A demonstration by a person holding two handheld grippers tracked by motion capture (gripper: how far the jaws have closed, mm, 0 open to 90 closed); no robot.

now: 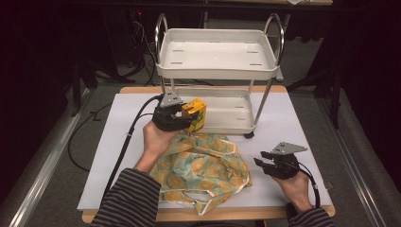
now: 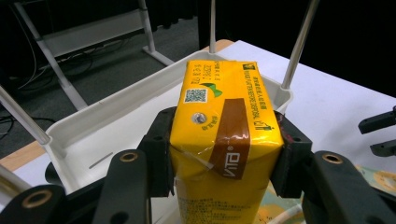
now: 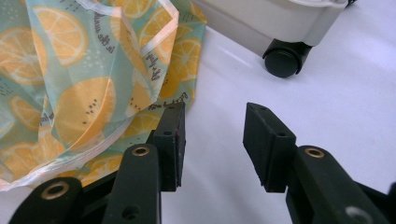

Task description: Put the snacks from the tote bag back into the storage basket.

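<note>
A yellow drink carton (image 1: 194,115) with a brown stripe is held up at the front left corner of the cart's lower tray (image 1: 231,124). My left gripper (image 1: 185,118) is shut on the carton (image 2: 223,140), one black pad against each side. A lemon-print cloth bag (image 1: 203,170) lies crumpled on the white table top below it. My right gripper (image 1: 261,158) hovers low to the right of the bag, jaws open with nothing between them (image 3: 212,140). The bag's edge (image 3: 88,79) lies just left of the right gripper's left jaw.
A small white two-tier cart (image 1: 217,52) on black castors (image 3: 285,58) stands at the back of the table; its upper tray is bare. The white table top (image 1: 293,123) has free room to the right. Dark floor and cables surround the table.
</note>
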